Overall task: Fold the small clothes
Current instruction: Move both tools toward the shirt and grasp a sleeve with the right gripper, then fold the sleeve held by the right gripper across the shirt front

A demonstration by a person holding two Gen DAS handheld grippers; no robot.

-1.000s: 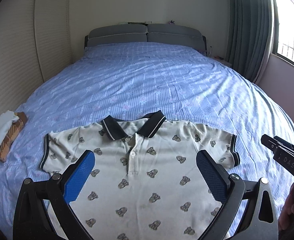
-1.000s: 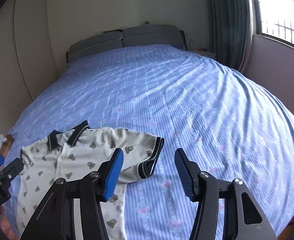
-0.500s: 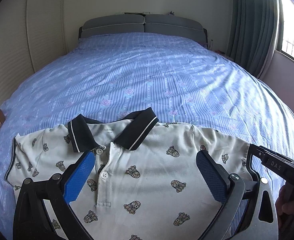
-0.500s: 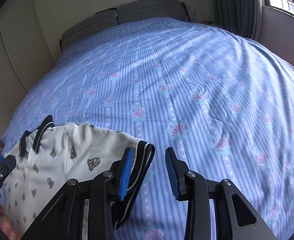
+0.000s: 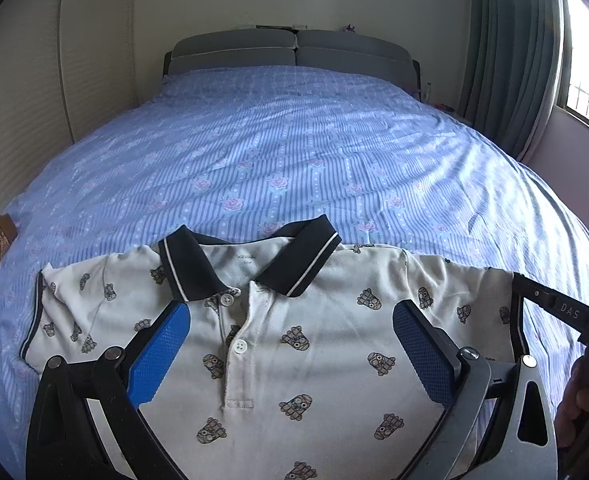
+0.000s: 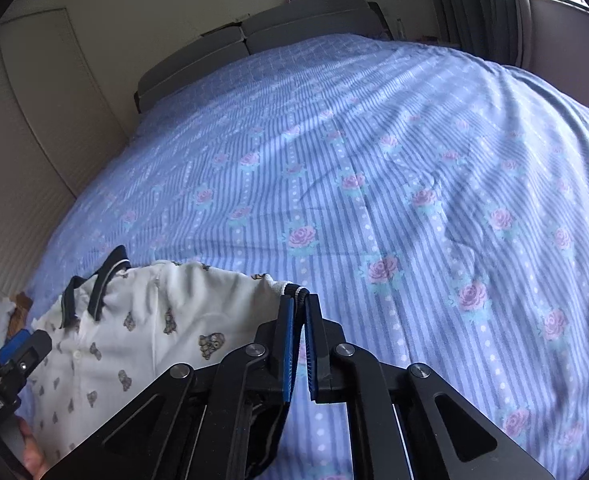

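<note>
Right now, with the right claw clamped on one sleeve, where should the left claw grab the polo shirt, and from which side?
Take the free sleeve's dark-trimmed cuff on the polo shirt, coming in from the outer edge. It lies flat on the bed, mirroring the cuff the right claw pinches. The left claw hangs open over the chest.

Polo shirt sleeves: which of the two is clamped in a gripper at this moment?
The sleeve on the window side: the right gripper is shut on its dark cuff. The other sleeve lies flat on the bed, untouched; the left gripper stands open above the shirt's chest.
</note>
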